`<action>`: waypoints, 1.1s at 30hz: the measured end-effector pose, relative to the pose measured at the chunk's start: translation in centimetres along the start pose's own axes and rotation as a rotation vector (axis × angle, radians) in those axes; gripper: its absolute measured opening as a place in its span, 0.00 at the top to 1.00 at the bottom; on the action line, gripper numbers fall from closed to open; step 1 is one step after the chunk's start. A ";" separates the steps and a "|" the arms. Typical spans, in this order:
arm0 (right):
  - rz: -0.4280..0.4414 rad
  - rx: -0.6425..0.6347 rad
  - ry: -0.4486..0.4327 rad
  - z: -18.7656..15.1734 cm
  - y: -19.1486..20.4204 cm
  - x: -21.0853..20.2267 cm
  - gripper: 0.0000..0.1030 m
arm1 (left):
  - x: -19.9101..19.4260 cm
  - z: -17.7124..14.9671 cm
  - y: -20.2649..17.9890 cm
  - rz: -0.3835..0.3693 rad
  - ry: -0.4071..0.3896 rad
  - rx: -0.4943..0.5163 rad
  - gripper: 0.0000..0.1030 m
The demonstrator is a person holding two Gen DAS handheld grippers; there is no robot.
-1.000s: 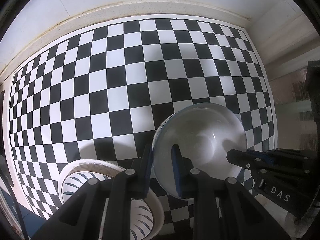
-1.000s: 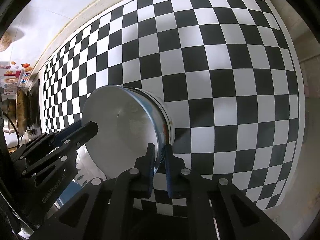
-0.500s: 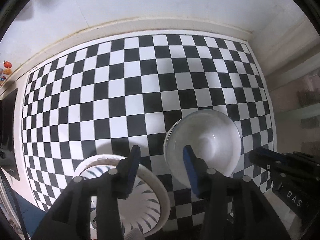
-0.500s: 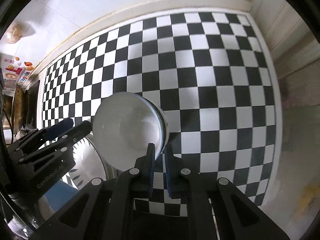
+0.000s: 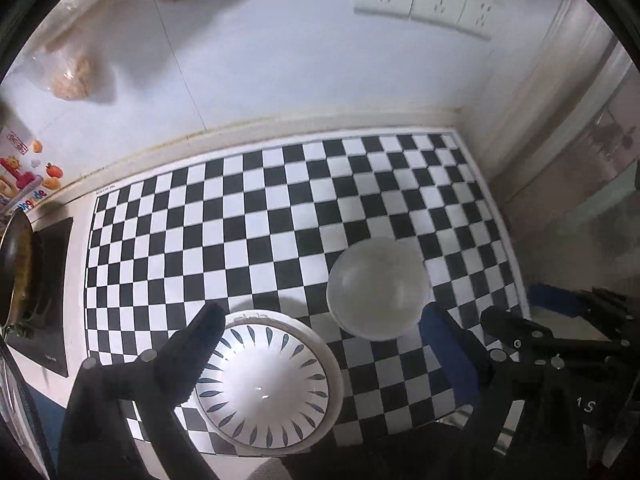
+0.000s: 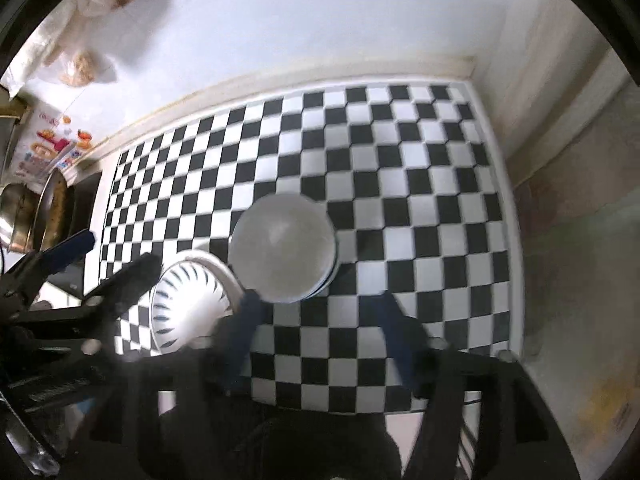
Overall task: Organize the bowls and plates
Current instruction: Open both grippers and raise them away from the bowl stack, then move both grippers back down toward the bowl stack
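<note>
A plain white bowl [image 5: 378,288] sits upright on the checkered mat [image 5: 256,216]; it also shows in the right wrist view [image 6: 282,248], stacked on another bowl with a blue rim. A white plate with blue leaf marks [image 5: 266,384] lies just left of it, seen again in the right wrist view [image 6: 192,304]. My left gripper [image 5: 320,328] is open, raised above the plate and bowl, holding nothing. My right gripper [image 6: 316,304] is open, raised just in front of the bowl, holding nothing.
A stove with a pan [image 5: 16,264] stands at the mat's left edge. A white wall with sockets [image 5: 424,0] rises behind. A wall corner [image 6: 492,80] bounds the mat on the right. Bags [image 5: 72,76] hang on the wall at upper left.
Both grippers have opened and let go of the white bowl, then pulled up and back. The bowl now rests on the mat beside the plate.
</note>
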State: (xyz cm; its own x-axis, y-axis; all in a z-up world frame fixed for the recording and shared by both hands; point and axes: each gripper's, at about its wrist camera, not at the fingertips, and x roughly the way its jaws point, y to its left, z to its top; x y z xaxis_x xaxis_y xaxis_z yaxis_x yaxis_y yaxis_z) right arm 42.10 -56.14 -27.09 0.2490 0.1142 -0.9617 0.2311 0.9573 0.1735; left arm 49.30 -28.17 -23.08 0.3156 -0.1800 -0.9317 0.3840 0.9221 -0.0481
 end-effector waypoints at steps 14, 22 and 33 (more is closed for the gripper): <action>-0.058 0.034 -0.145 -2.6 -0.4 -8.6 0.14 | -5.6 -0.9 -0.3 0.003 -0.050 -0.006 0.02; -0.050 0.046 -0.166 -3.6 -0.4 -10.8 0.14 | -8.1 -1.4 -0.5 0.009 -0.085 -0.014 0.02; -0.081 0.059 -0.183 -3.0 -1.2 -9.3 0.14 | -5.5 -1.3 0.0 0.042 -0.082 -0.032 0.02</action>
State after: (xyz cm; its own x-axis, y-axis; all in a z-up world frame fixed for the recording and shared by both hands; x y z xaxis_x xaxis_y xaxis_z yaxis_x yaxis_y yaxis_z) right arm 36.67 -57.50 -19.02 0.3925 -0.0178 -0.9196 0.3109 0.9435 0.1145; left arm 46.45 -26.77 -18.40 0.4010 -0.1670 -0.9007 0.3415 0.9396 -0.0222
